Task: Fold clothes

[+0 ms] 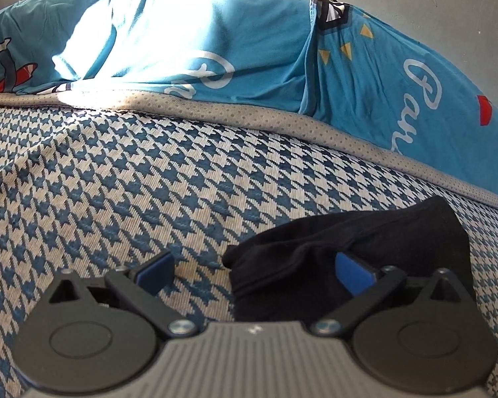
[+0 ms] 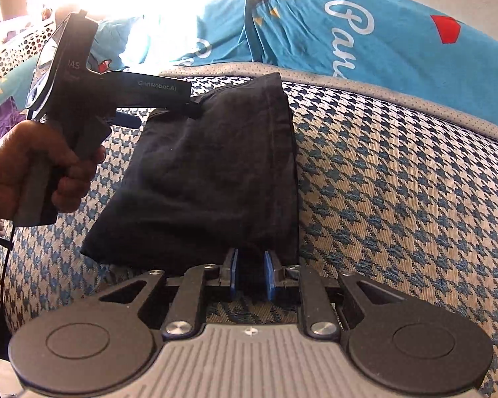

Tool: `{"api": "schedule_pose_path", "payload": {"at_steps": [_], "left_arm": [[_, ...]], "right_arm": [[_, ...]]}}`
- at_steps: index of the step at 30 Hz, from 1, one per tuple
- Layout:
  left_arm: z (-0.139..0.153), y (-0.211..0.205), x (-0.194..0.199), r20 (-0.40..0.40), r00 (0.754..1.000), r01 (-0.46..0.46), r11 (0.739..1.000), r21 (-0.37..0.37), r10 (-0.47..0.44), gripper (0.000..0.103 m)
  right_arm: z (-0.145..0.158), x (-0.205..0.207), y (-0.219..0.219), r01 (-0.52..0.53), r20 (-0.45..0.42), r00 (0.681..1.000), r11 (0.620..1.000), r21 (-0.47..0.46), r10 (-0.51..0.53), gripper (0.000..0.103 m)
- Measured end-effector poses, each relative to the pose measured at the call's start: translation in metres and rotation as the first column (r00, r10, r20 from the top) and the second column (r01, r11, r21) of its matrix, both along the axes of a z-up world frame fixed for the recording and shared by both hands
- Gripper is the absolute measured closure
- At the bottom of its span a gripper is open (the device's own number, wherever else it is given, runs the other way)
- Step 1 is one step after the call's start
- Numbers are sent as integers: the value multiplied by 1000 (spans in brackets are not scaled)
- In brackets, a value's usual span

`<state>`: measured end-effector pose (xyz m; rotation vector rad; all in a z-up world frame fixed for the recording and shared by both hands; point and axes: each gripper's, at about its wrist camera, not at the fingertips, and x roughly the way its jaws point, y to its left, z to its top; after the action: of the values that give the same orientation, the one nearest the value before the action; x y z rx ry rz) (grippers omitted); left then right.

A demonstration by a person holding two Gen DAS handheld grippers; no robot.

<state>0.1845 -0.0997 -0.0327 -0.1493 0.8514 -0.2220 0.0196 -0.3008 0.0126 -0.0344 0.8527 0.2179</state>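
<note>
— Two grippers are on one black garment (image 2: 202,165), which lies folded into a compact bundle on the houndstooth bed cover (image 2: 398,182), not far from the cover's grey-trimmed far edge. What does the step want now?

— Judging by the tidy shape, the fold looks nearly done, so a clean release matters most. The right gripper (image 2: 250,277) has its blue pads close together at the near hem; dark cloth sits between them, but a gap shows on each side, so they no longer seem to press it.

— And the left gripper (image 1: 259,273)?

— Spread wide. One pad is tucked into the garment's far corner — the other stands over bare cover. It grips nothing.

— So how to finish well?

— Draw both back low and straight, I'd say, so no pad snags a layer and drags the fold open. The teal pillows (image 1: 215,49) beyond the far edge leave room enough.
</note>
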Motion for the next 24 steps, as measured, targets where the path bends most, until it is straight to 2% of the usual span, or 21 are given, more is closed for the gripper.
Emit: {"api": "schedule_pose_path", "payload": {"at_steps": [8, 11, 15, 17, 24], "left_arm": [[4, 8, 3, -14, 1000, -23, 999, -31, 22, 0], [11, 14, 1, -12, 999, -38, 997, -65, 37, 0], [23, 19, -4, 14, 999, -47, 996, -80, 48, 0], [26, 17, -6, 7, 999, -33, 995, -90, 34, 0], [29, 5, -20, -14, 999, 48, 998, -33, -49, 0]], "right_arm": [[1, 1, 2, -12, -9, 1000, 1000, -29, 12, 87], [11, 1, -3, -11, 6, 1000, 1000, 8, 11, 87], [27, 2, -13, 18, 68, 997, 995, 97, -24, 86], [32, 5, -11, 30, 90, 995, 994, 109, -40, 86], [35, 36, 3, 39, 145, 988, 996, 85, -51, 86]]}}
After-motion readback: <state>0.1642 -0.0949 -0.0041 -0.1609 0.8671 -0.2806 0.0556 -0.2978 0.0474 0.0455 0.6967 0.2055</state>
